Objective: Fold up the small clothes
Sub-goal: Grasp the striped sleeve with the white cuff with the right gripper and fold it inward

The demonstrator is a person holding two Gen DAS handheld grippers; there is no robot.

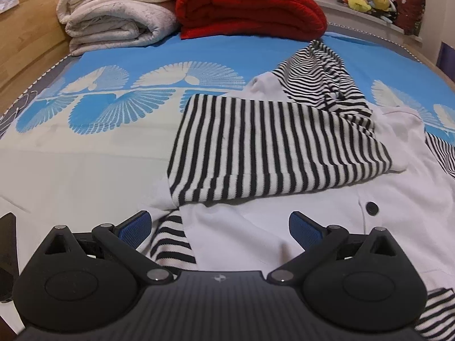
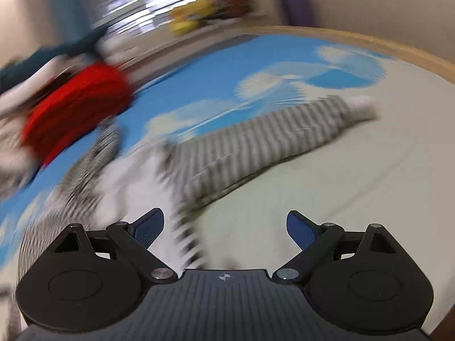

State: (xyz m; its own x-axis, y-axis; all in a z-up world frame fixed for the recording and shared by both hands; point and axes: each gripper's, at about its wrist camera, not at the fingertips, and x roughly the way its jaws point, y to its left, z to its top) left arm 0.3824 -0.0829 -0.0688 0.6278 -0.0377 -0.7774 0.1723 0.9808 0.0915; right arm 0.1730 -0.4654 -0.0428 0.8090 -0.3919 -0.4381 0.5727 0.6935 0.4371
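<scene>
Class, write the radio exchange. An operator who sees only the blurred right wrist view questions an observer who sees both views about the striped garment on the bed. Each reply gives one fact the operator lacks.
Operator: My picture is smeared. Is the striped sleeve folded in yet?
Observer: Yes. In the left wrist view it lies flat across the white body of the garment.
Operator: Is the left claw gripping anything?
Observer: No. It is open over the white cloth, with nothing between its fingers.
</scene>
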